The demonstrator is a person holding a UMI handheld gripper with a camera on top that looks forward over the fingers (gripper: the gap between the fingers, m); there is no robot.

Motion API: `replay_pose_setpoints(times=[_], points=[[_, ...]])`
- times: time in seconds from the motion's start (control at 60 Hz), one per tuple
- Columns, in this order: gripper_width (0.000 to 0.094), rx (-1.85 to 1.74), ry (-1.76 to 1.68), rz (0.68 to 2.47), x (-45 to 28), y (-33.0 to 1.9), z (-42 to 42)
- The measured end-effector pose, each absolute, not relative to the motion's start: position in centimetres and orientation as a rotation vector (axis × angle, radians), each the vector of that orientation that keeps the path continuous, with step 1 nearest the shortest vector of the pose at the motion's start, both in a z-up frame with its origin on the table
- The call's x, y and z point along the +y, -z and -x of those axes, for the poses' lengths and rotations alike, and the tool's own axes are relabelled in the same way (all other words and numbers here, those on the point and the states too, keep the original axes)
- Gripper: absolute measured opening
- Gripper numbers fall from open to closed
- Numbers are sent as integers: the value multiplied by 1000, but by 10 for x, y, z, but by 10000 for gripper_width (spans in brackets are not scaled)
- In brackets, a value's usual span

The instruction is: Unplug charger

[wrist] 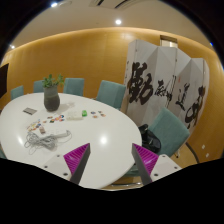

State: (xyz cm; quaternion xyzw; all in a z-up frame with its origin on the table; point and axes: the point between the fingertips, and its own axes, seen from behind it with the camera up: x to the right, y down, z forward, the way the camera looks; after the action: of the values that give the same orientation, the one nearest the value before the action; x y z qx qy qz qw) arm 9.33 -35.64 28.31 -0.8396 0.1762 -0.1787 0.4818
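Now the gripper (110, 158) hangs released, its pink pads wide apart over the white table (100, 135). Ahead and left of the fingers lies the charger (44, 127), near a vase (51, 98).

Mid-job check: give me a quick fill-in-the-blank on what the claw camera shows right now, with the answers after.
1. The claw hangs over the round white table with its fingers ____.
2. The dark vase on the table holds a green ____.
3. The white cables lie on the table, ____ the claw fingers, not between them.
4. Around the table stand teal ____.

Missing words: open; plant; beyond; chairs
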Motion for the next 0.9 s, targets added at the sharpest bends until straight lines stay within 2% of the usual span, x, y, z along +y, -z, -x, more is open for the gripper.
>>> replay_pose_setpoints(times=[0.25,0.4,0.433,0.7,0.9], points=[[876,373,421,2105,-347,-243,-50],[871,322,319,2153,-320,-187,19],[874,304,271,2157,-319,-185,31],[871,146,56,2074,-148,-131,189],[868,87,22,2062,-22,-91,242]])
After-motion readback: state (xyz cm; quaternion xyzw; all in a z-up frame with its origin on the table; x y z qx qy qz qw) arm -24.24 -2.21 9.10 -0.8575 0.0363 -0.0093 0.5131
